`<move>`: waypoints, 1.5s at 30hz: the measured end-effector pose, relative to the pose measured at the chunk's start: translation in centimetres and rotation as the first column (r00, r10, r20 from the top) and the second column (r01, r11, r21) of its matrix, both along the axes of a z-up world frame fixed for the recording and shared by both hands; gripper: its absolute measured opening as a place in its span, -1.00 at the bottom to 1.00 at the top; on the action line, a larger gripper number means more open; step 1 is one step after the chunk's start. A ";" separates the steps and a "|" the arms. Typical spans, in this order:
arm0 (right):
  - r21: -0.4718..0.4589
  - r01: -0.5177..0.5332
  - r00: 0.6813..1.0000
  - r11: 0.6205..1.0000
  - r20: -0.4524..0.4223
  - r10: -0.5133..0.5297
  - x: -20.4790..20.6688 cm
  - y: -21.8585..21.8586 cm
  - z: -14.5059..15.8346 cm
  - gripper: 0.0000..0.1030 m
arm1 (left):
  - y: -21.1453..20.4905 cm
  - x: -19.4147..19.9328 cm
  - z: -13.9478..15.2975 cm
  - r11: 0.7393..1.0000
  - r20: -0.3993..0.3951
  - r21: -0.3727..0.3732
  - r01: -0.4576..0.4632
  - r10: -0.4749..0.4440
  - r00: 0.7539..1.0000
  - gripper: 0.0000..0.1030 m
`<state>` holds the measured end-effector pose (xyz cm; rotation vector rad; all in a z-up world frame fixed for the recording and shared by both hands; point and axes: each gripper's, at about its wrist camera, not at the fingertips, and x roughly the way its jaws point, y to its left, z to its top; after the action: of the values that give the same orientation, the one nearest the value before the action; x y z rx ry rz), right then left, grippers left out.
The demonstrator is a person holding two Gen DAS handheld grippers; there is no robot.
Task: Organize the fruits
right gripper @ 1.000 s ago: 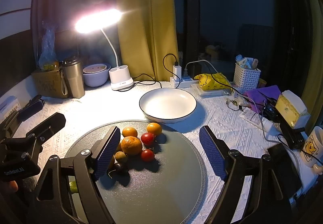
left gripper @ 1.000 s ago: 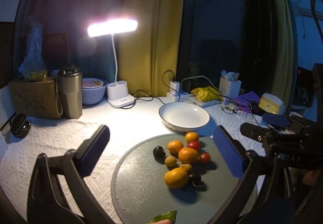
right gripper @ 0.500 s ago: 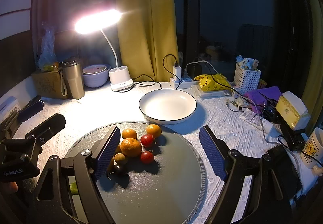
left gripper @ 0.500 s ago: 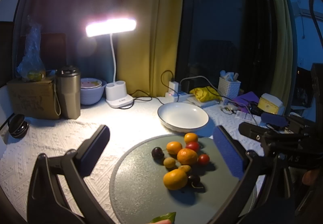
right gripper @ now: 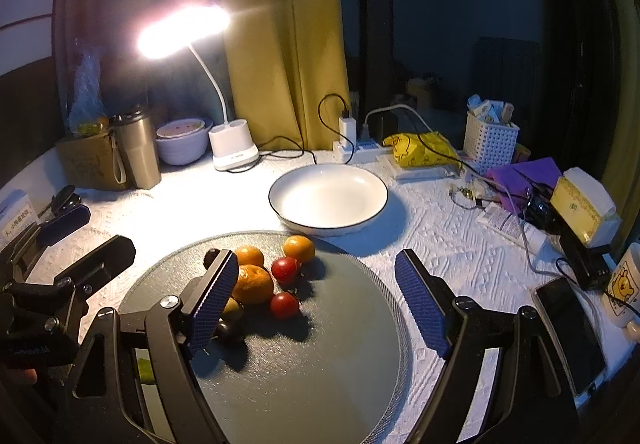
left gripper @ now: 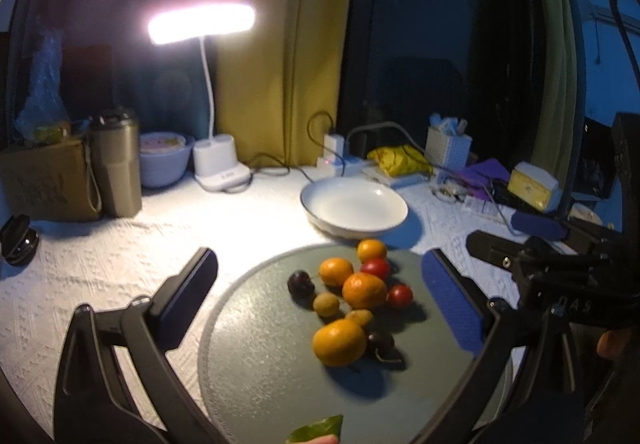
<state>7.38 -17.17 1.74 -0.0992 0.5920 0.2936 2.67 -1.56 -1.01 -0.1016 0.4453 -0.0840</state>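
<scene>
Both grippers, left [left gripper: 320,284] and right [right gripper: 316,296], hover with fingers apart and empty over the fruits [left gripper: 352,296] heaped on the grey board [right gripper: 320,364]. Better take an outer tomato [right gripper: 285,305] first, toward the plate [right gripper: 328,199].

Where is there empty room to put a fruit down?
The white bowl has nothing in it. The gray round board is bare on its near and right part. Its far left is crowded with the fruit pile. The table's right edge is cluttered.
</scene>
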 end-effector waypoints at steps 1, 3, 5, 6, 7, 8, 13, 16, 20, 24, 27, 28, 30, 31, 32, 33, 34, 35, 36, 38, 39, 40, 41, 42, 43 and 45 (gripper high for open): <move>-0.001 0.000 1.000 1.000 -0.006 0.000 0.1 0.0 -0.3 0.61 | -0.1 0.3 -0.4 1.000 -0.018 0.002 0.007 -0.007 1.000 0.99; -0.002 0.000 1.000 1.000 -0.021 0.000 0.4 0.0 -0.9 0.61 | -0.3 1.0 -1.1 1.000 -0.056 0.007 0.022 -0.022 0.998 0.99; -0.001 -0.002 0.999 1.000 -0.039 0.002 0.7 -0.1 -1.5 0.61 | -0.4 1.6 -2.0 0.999 -0.095 0.005 0.032 -0.031 0.995 0.98; -0.001 -0.004 0.999 1.000 -0.051 0.004 1.0 0.0 -1.9 0.61 | -0.4 1.9 -2.4 0.999 -0.113 0.002 0.035 -0.034 0.993 0.98; 0.000 -0.005 0.998 1.000 -0.060 0.005 1.2 -0.1 -2.2 0.61 | -0.4 2.2 -2.9 0.999 -0.133 -0.001 0.039 -0.039 0.990 0.98; 0.003 -0.007 0.997 1.000 -0.071 0.008 1.4 -0.1 -2.6 0.61 | -0.4 2.5 -3.4 0.999 -0.155 -0.006 0.043 -0.043 0.987 0.98; 0.007 -0.026 0.992 1.000 -0.126 0.027 2.6 -0.1 -4.4 0.61 | -0.2 3.9 -5.7 0.998 -0.249 -0.044 0.051 -0.060 0.967 0.96; 0.016 -0.045 0.985 0.999 -0.169 0.047 3.2 0.0 -5.6 0.60 | -0.2 4.5 -6.5 0.997 -0.287 -0.060 0.053 -0.068 0.955 0.81; 0.027 -0.058 0.976 0.998 -0.209 0.062 4.0 0.3 -6.7 0.58 | -0.2 5.0 -7.1 0.996 -0.327 -0.077 0.055 -0.077 0.942 0.69; 0.041 -0.077 0.966 0.996 -0.246 0.085 4.7 0.7 -7.5 0.52 | -0.4 5.4 -7.7 0.993 -0.367 -0.094 0.069 -0.099 0.925 0.37; 0.052 -0.095 0.956 0.994 -0.273 0.106 5.3 1.1 -8.1 0.40 | -0.4 5.5 -7.8 0.990 -0.372 -0.114 0.083 -0.120 0.920 0.26; 0.057 -0.102 0.953 0.993 -0.280 0.114 5.5 1.2 -8.3 0.34 | -0.5 5.6 -7.8 0.989 -0.373 -0.118 0.090 -0.128 0.919 0.22; 0.061 -0.114 0.947 0.992 -0.295 0.127 5.7 1.6 -8.6 0.26 | -0.6 5.6 -7.8 0.986 -0.371 -0.133 0.103 -0.145 0.917 0.05; 0.061 -0.119 0.944 0.991 -0.301 0.132 5.8 1.7 -8.8 0.16 | -0.7 5.5 -7.7 0.984 -0.369 -0.137 0.110 -0.154 0.917 0.01; 0.065 -0.124 0.941 0.990 -0.308 0.138 6.0 1.8 -8.9 0.11 | -0.7 5.5 -7.6 0.983 -0.368 -0.141 0.116 -0.161 0.916 -0.06; 0.071 -0.130 0.937 0.989 -0.318 0.146 6.1 2.0 -9.1 0.04 | -0.8 5.5 -7.6 0.982 -0.366 -0.145 0.120 -0.166 0.916 -0.13; 0.072 -0.132 0.934 0.989 -0.324 0.148 6.3 2.1 -9.2 0.00 | -0.8 5.5 -7.6 0.981 -0.366 -0.150 0.122 -0.170 0.915 -0.13; 0.075 -0.135 0.932 0.988 -0.329 0.152 6.3 2.2 -9.3 -0.02 | -0.8 5.4 -7.6 0.981 -0.365 -0.154 0.121 -0.171 0.915 -0.13; 0.077 -0.140 0.930 0.987 -0.333 0.158 6.4 2.3 -9.3 -0.09 | -0.7 5.4 -7.6 0.980 -0.365 -0.158 0.121 -0.172 0.915 -0.13; 0.085 -0.149 0.924 0.985 -0.342 0.169 6.5 2.3 -9.4 -0.19 | -0.6 5.4 -7.6 0.978 -0.364 -0.170 0.120 -0.176 0.915 -0.14; 0.085 -0.154 0.922 0.984 -0.346 0.174 6.5 2.4 -9.4 -0.25 | -0.5 5.3 -7.6 0.978 -0.363 -0.173 0.120 -0.176 0.915 -0.14; 0.088 -0.158 0.921 0.984 -0.345 0.179 6.5 2.4 -9.4 -0.31 | -0.5 5.3 -7.5 0.977 -0.363 -0.175 0.119 -0.177 0.915 -0.14; 0.092 -0.163 0.919 0.982 -0.348 0.185 6.5 2.5 -9.5 -0.35 | -0.4 5.3 -7.5 0.977 -0.362 -0.175 0.119 -0.176 0.915 -0.14; 0.097 -0.164 0.918 0.982 -0.348 0.188 6.5 2.5 -9.4 -0.42 | -0.4 5.2 -7.4 0.977 -0.362 -0.175 0.119 -0.177 0.915 -0.14; 0.102 -0.165 0.918 0.981 -0.349 0.191 6.4 2.5 -9.4 -0.42 | -0.4 5.1 -7.4 0.977 -0.360 -0.175 0.119 -0.176 0.916 -0.14; 0.101 -0.166 0.919 0.981 -0.345 0.191 6.3 2.5 -9.3 -0.42 | -0.2 5.0 -7.1 0.978 -0.352 -0.172 0.119 -0.174 0.920 -0.15</move>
<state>13.70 -14.68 -7.56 -0.0315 0.9326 0.5160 7.69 -1.80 -8.08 -0.2324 0.8211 -0.2491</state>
